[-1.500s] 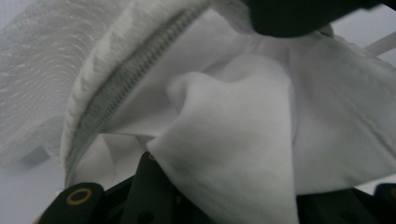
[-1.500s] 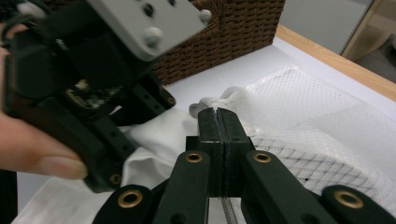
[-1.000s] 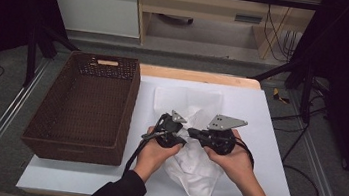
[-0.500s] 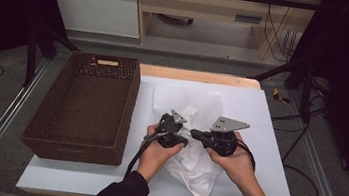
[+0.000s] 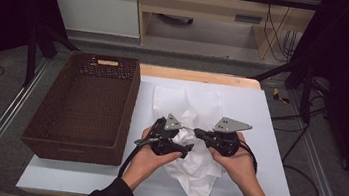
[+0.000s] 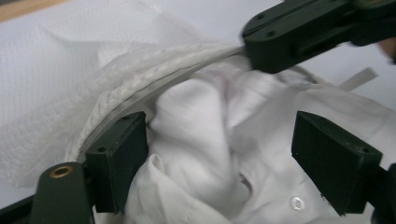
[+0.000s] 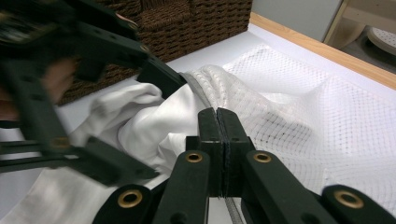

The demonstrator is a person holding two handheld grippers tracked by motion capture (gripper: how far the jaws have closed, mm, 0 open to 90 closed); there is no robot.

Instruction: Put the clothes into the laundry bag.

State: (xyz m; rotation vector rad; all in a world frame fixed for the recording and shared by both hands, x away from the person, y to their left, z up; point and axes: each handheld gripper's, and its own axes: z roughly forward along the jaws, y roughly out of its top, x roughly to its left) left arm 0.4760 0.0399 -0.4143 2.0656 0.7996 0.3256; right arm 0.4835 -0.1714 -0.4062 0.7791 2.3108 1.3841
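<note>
**Shirt going into a mesh bag, rim pinned open**

On the white table (image 5: 268,139), beside the wicker basket (image 5: 83,107), a person is working a white shirt (image 5: 194,168) into a white mesh bag (image 5: 187,102). The bag is lying flat toward the far side; the shirt is lying bunched at its mouth, part tucked inside and part trailing toward the person.

The right gripper (image 7: 217,122) is holding its jaws pressed fully together on the bag's corded rim (image 6: 163,79), judging by the edge running straight into them in the left gripper view. It is likely pinching the rim there to keep the mouth lifted and open, so cloth can pass under it.

The left gripper (image 6: 224,154) is standing with its jaws wide apart; they have just been opening. Folds of shirt are lying between the pads, but the pads are not pressing on them, so it is holding nothing. It is sitting just inside the rim, close to the right gripper, seemingly having let go of a pushed-in bunch.

Much of the shirt is remaining outside, so the stuffing looks partway done.
</note>
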